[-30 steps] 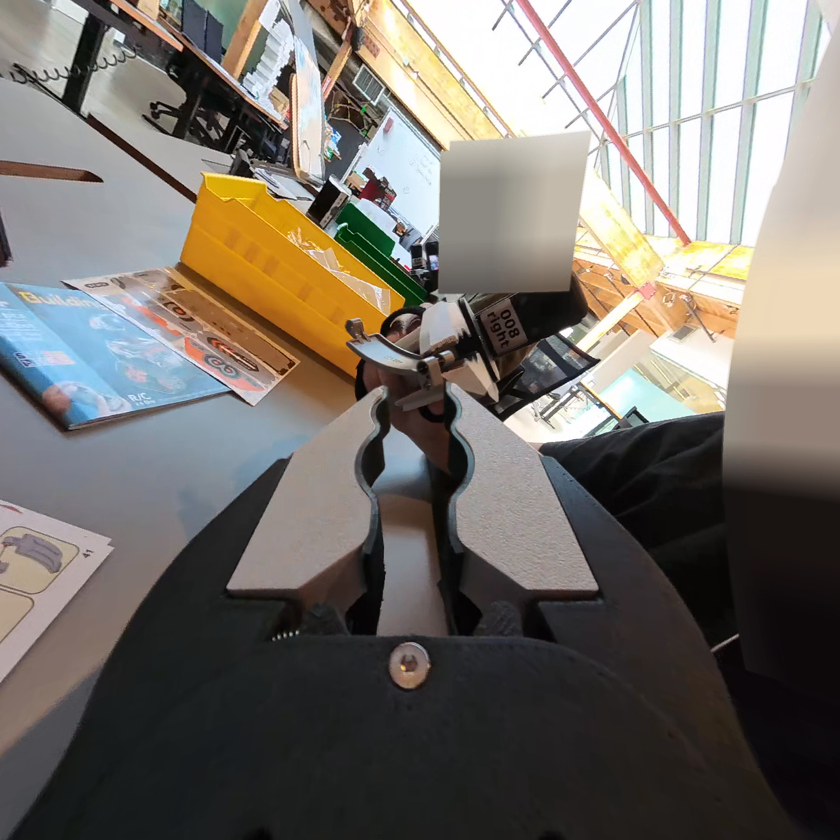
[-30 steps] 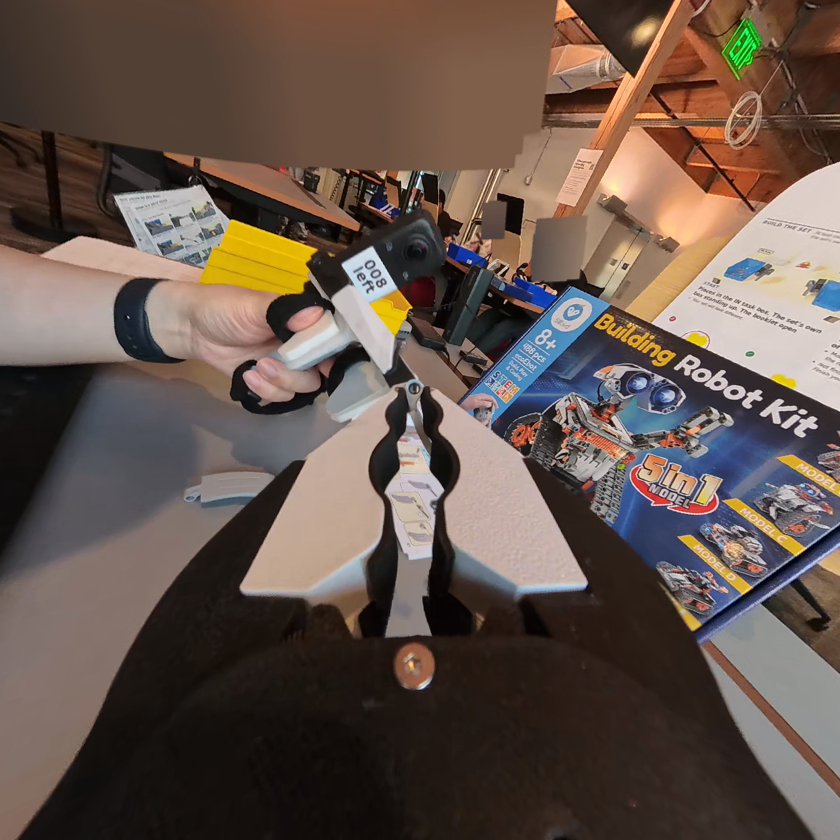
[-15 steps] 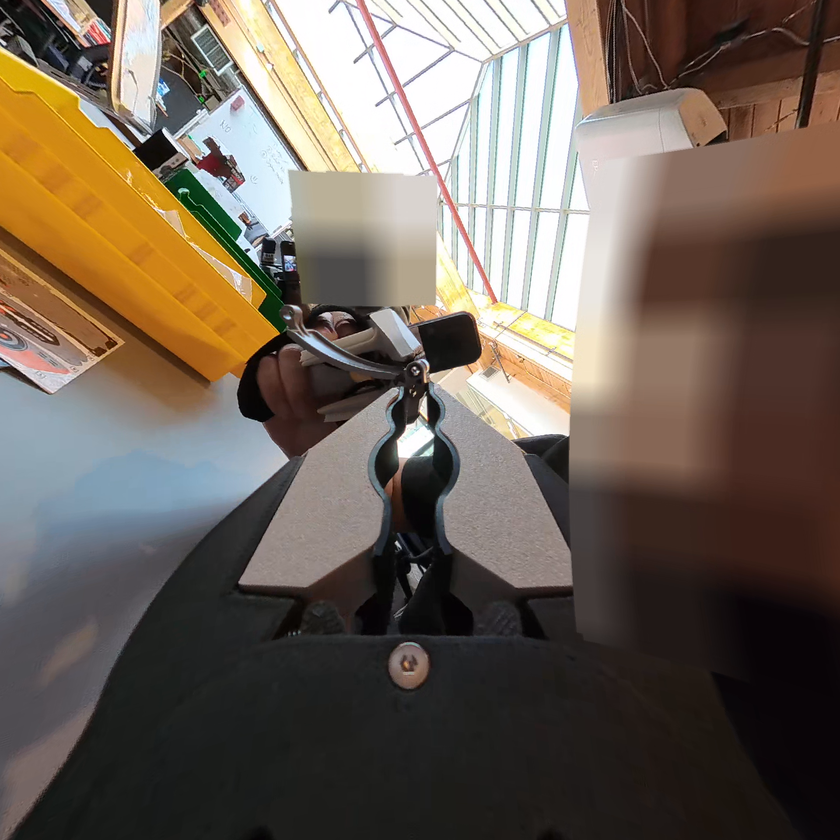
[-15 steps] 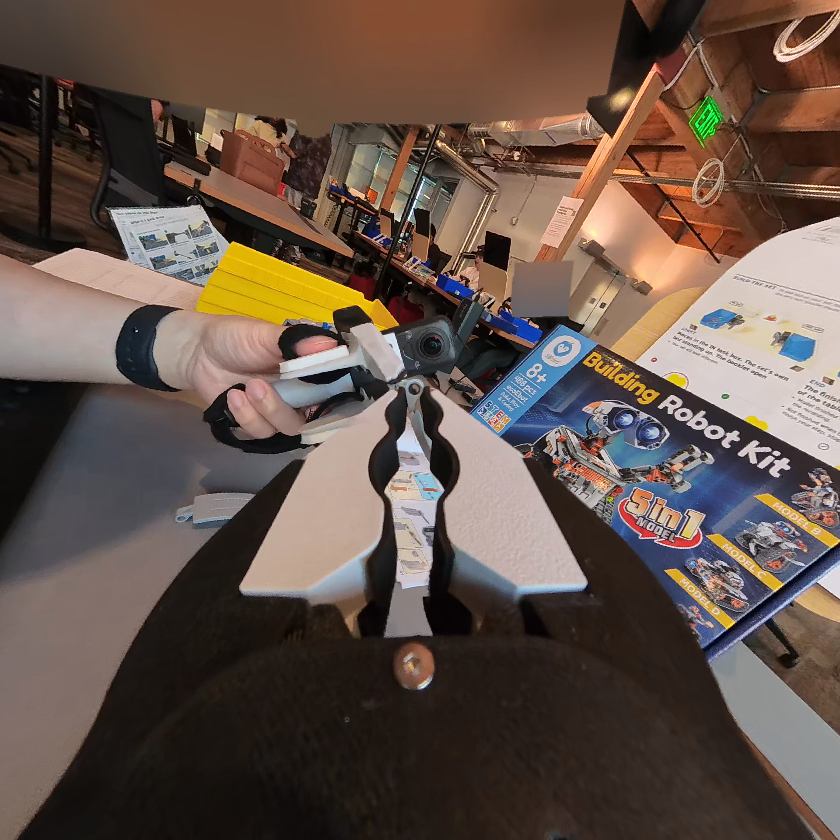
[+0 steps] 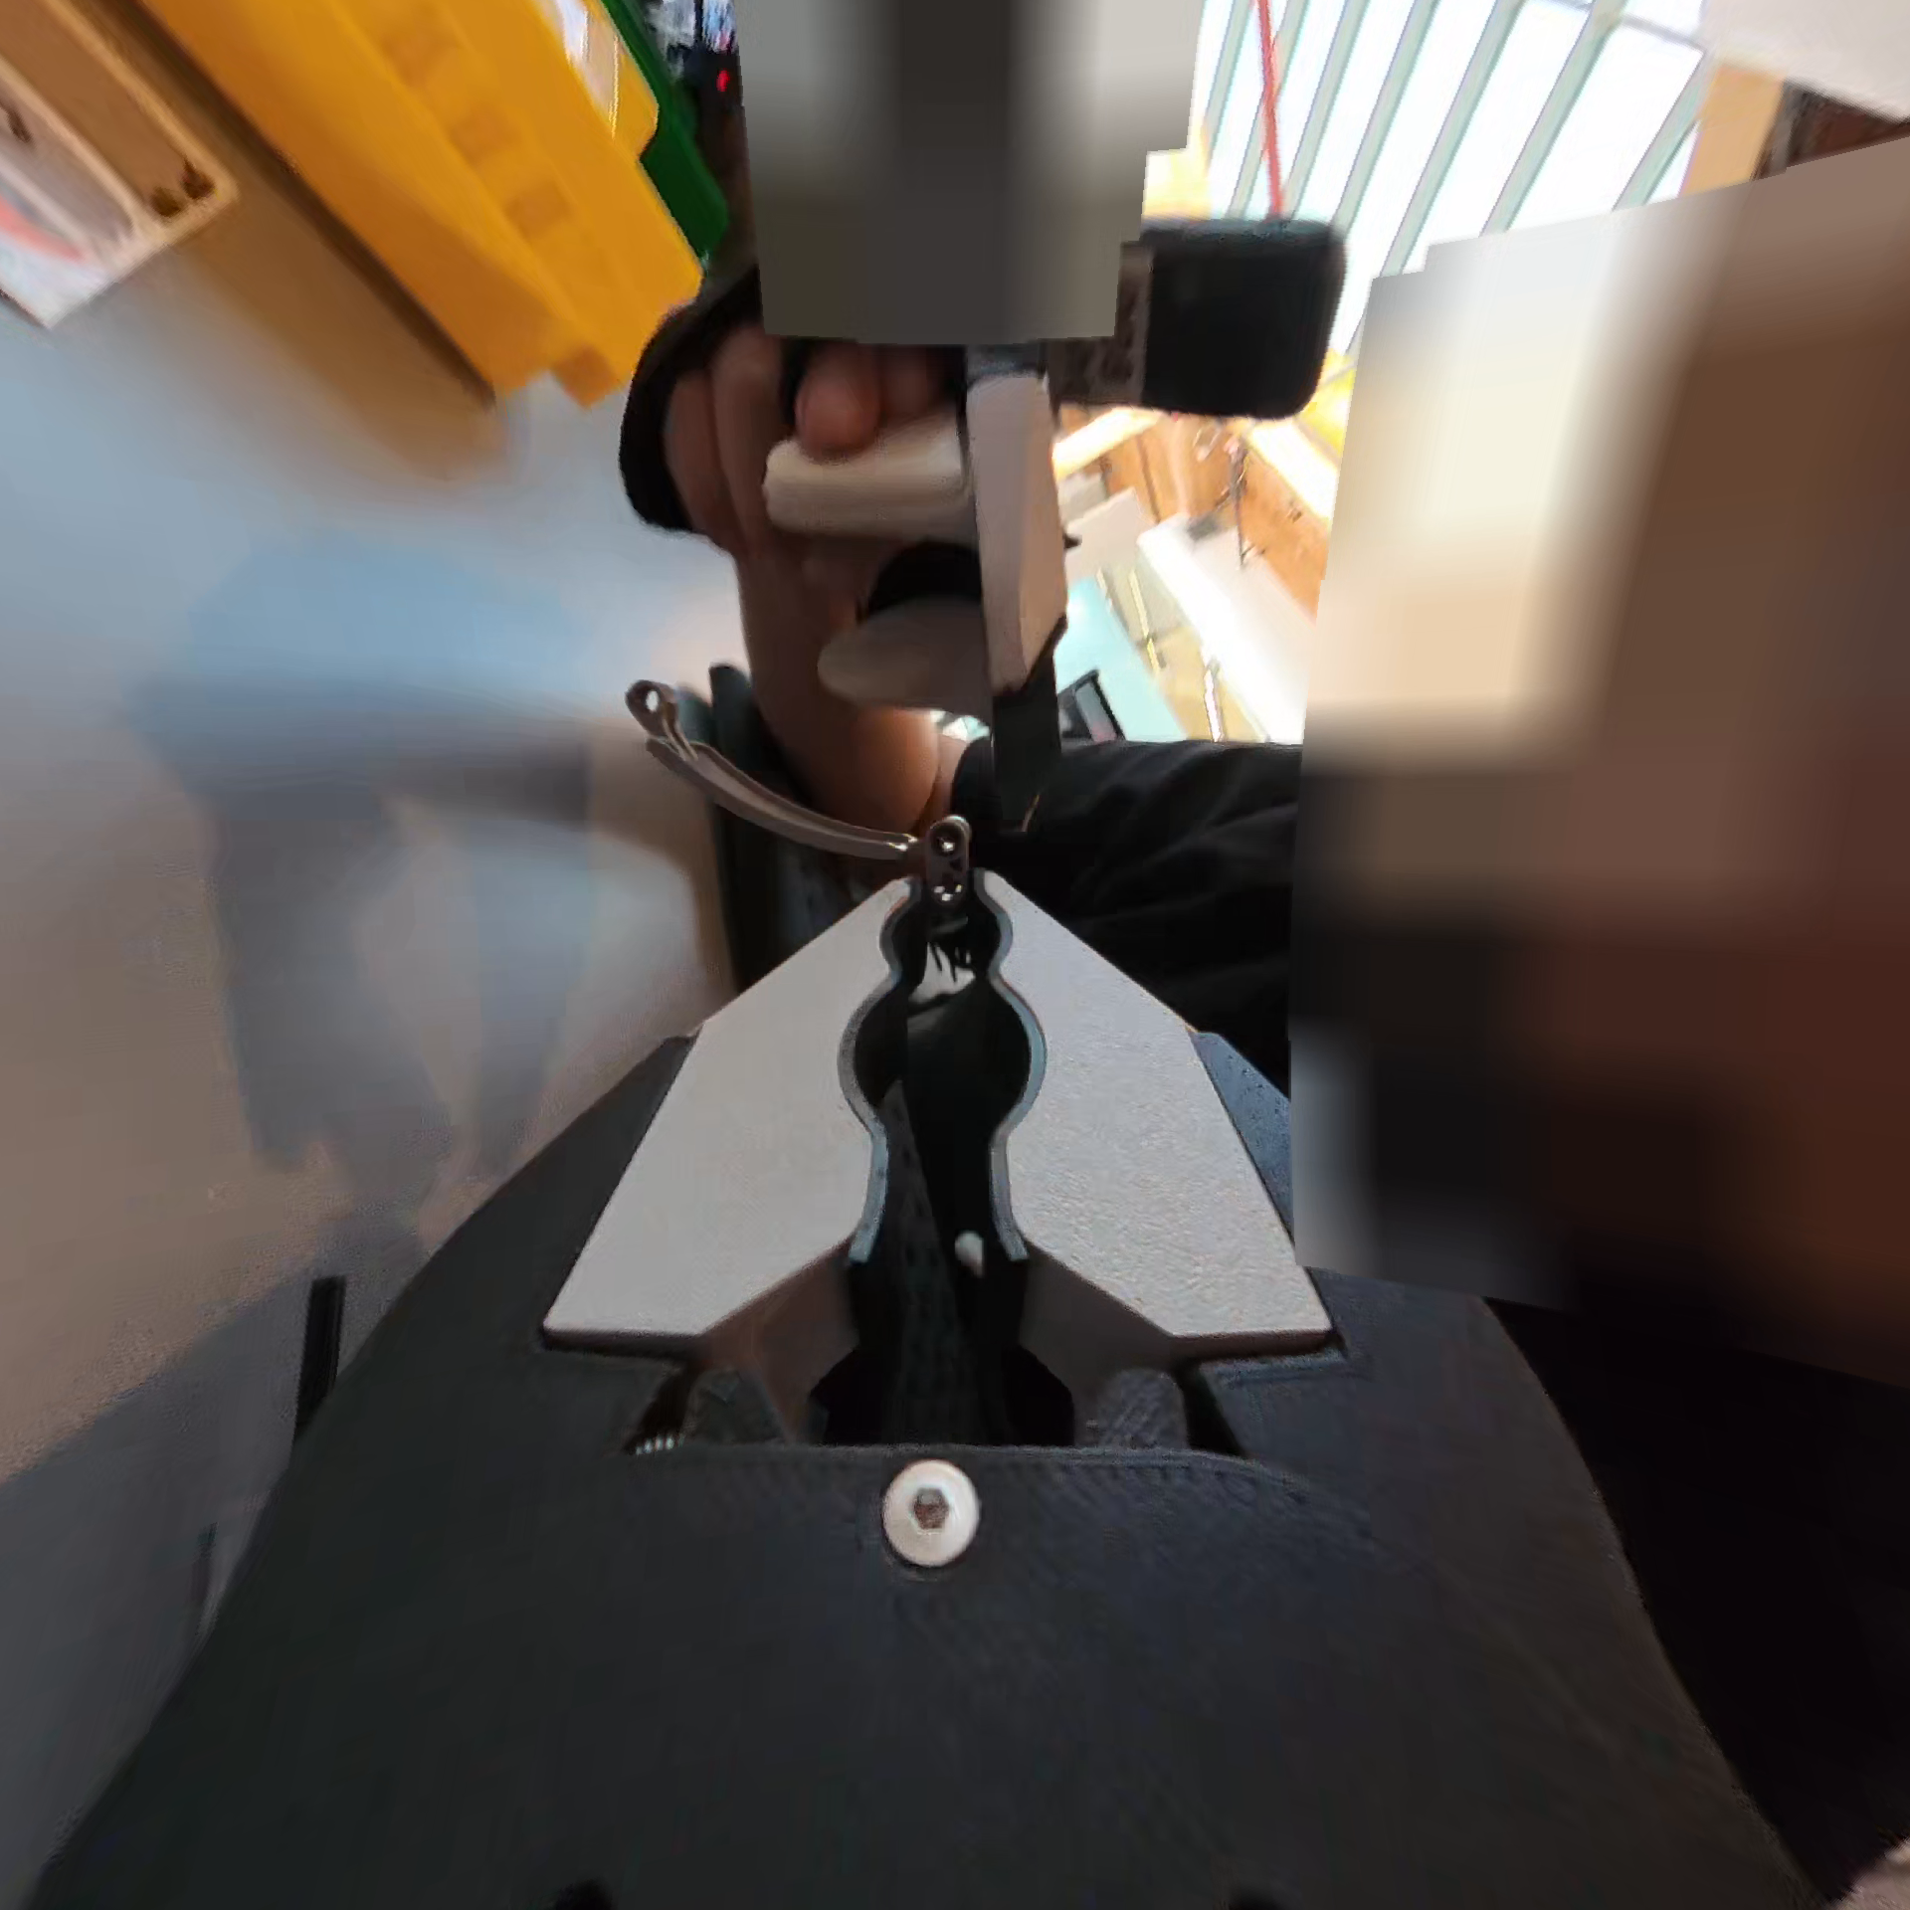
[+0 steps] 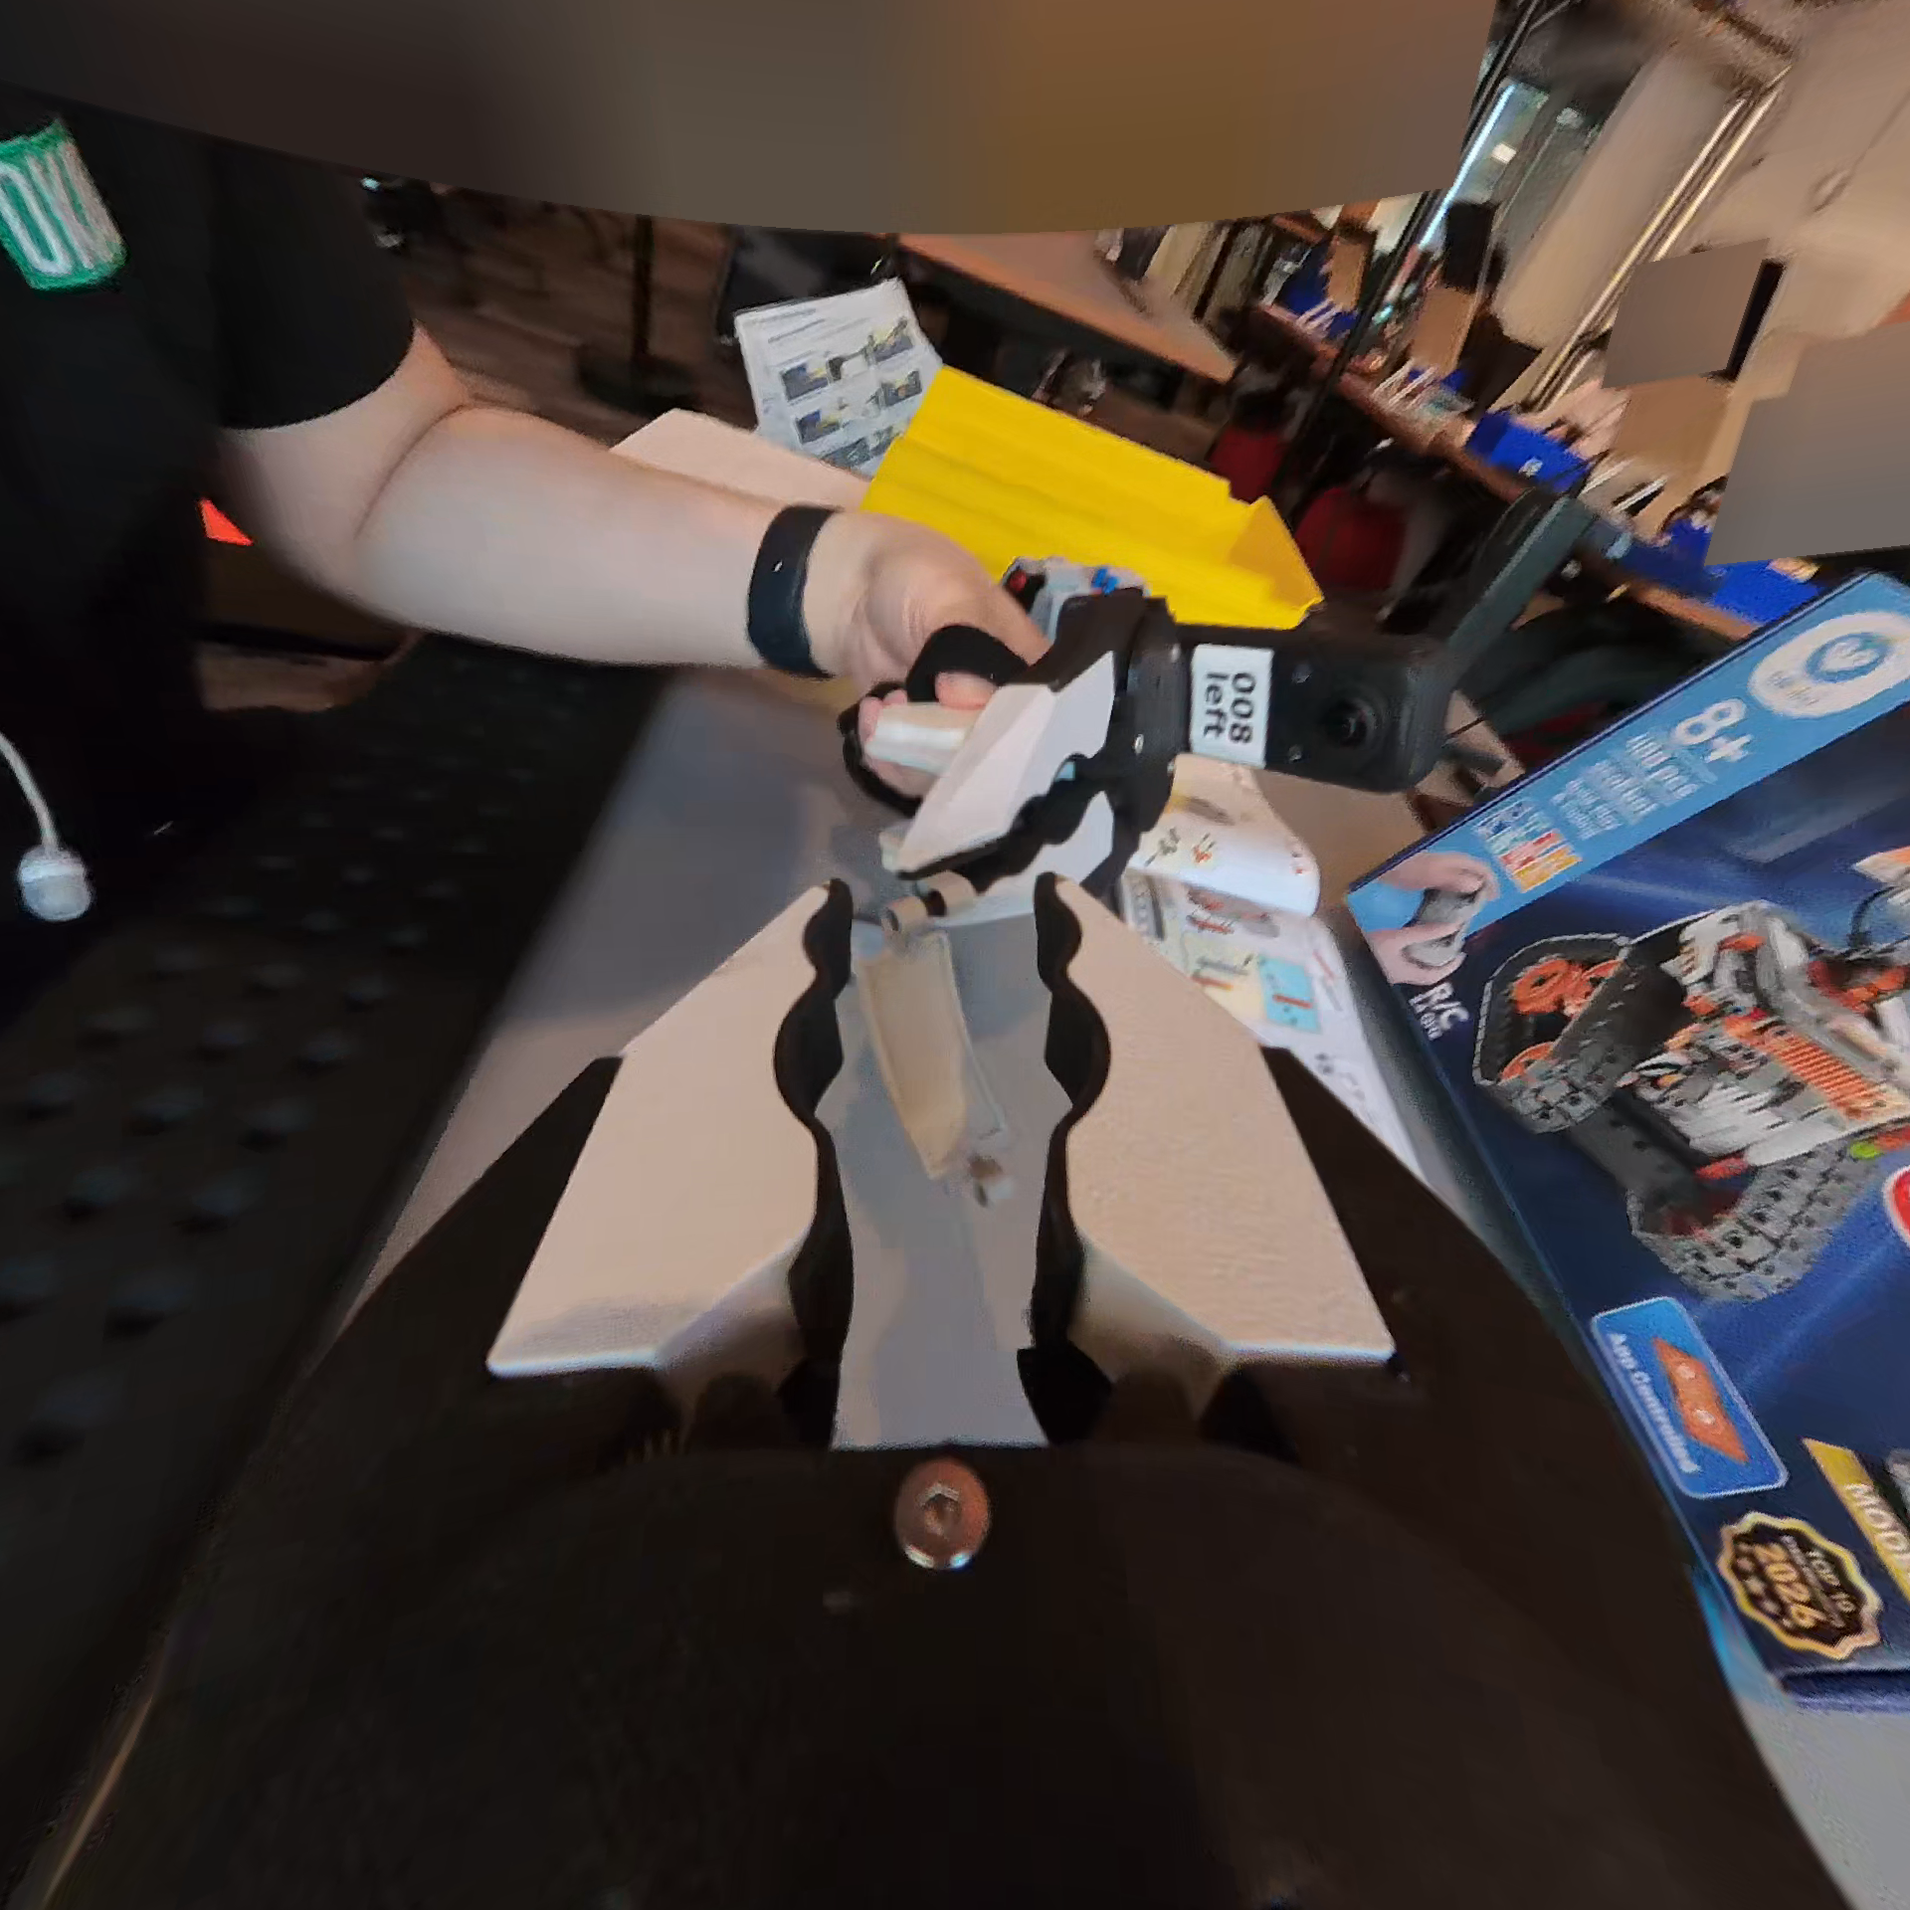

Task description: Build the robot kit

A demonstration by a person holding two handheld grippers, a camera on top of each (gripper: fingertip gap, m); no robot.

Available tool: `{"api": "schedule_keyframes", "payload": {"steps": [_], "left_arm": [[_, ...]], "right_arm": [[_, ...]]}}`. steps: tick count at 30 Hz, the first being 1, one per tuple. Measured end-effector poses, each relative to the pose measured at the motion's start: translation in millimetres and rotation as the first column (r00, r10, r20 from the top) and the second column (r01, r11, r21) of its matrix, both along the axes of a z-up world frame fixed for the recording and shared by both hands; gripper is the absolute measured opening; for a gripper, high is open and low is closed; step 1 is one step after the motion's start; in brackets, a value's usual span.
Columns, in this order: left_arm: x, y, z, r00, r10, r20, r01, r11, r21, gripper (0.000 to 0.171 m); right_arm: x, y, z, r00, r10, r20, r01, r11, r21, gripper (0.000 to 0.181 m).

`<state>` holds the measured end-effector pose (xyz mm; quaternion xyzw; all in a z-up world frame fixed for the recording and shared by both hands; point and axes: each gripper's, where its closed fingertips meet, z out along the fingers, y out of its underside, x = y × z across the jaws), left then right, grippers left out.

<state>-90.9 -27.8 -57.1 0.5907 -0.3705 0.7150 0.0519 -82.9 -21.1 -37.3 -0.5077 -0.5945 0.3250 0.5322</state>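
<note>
left gripper [image 5: 946, 889]: fingertips pinched together on the pin end of a curved grey part [image 5: 770, 791] | part arcs away up-left of the tips | right gripper [image 5: 1008, 517], gripped by a hand [image 5: 786, 496], hangs straight beyond the tips | yellow bin [image 5: 465, 176] far up-left on the grey table [image 5: 155, 724] | all heavily blurred

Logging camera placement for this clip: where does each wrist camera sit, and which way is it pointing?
Left wrist view: on the left gripper, looking along its shut fingers, which pinch a curved grey part, toward the person's right hand above the grey table.
Right wrist view: on the right gripper, looking past its open fingers down at that table and a blue kit box; the person's forearm shows.
Shared: the curved grey part and yellow bin; the cameras roughly face each other.
</note>
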Motion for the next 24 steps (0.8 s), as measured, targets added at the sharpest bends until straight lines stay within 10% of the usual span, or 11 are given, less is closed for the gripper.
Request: {"api": "schedule_keyframes", "payload": {"steps": [1,24], "left_arm": [[-2,-6,-5,0.999,-0.037,-0.031,0.037,0.999,0.003,0.005],[-13,-53,-26,0.943,-0.295,-0.156,0.296,0.955,-0.012,0.005]], "right_arm": [[1,-4,-5,0.999,0.025,0.024,-0.025,1.0,-0.013,0.035],[-29,-51,-52,0.941,0.265,0.21,-0.228,0.956,-0.185,0.015]]}}
